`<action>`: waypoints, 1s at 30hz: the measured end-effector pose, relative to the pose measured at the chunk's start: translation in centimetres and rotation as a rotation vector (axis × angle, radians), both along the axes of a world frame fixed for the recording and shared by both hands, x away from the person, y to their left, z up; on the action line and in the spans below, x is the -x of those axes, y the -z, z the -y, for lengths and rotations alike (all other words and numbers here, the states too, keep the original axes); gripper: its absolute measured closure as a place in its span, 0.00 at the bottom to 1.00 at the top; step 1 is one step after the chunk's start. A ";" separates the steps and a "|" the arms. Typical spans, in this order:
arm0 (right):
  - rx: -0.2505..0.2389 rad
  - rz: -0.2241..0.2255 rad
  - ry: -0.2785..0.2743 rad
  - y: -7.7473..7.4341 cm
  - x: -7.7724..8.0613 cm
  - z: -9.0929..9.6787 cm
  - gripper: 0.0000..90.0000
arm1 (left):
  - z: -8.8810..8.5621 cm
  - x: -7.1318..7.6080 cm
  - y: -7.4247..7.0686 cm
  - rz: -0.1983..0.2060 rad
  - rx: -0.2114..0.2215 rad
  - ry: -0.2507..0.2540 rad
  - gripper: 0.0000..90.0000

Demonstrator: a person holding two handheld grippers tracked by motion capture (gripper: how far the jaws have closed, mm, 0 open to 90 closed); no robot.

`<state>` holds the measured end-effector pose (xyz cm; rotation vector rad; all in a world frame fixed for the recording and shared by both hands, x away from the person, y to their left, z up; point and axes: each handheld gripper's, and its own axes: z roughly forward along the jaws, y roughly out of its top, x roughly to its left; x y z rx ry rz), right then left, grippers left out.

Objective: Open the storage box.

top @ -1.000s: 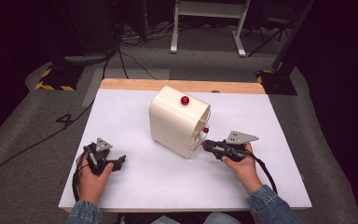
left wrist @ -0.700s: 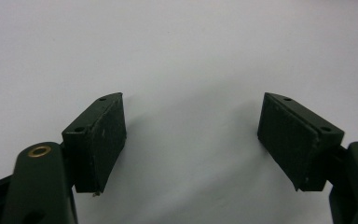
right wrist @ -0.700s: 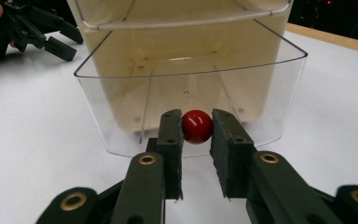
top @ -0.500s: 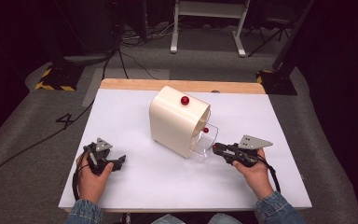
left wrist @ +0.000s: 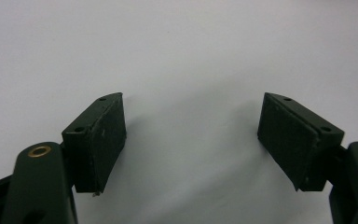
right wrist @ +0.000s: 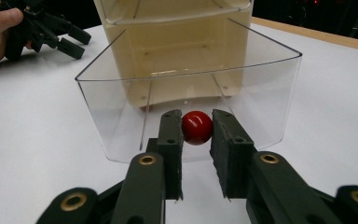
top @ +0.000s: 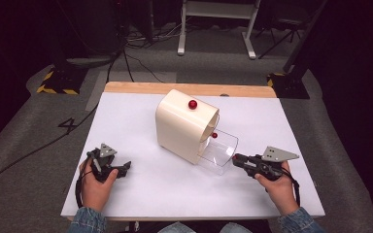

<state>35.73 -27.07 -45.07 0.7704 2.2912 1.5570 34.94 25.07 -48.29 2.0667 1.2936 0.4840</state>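
In the high view, the clear plastic drawer (top: 219, 154) now stands pulled well out of the lower front of the cream cabinet (top: 182, 125), at the centre of the frame. A second ago it sat nearly flush with the cabinet face and half a second ago it was only partly out, so the right gripper (top: 236, 160) has drawn back toward the lower right of the frame and taken the drawer with it. In the right gripper view its two black jaws are clamped on the drawer's red knob (right wrist: 197, 127), just below the middle of the picture, with the transparent walls and the cabinet's open bay behind.

The left gripper (top: 125, 167) has not moved across the three high views. It rests at the lower left of the white table (top: 141, 204), and its own view shows its jaws spread wide over bare tabletop. A second red knob (top: 193, 104) sits on the cabinet's upper face, untouched.

Judging from this, the opening is largely done. The drawer looks empty and close to the end of its travel, so further pulling risks drawing it free or dragging the unbraced cabinet.
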 end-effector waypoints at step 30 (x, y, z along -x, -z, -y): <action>0.083 -0.058 0.023 1.9 1.2 2.1 0.76 | 0.0 0.0 0.0 -0.001 0.001 0.001 0.26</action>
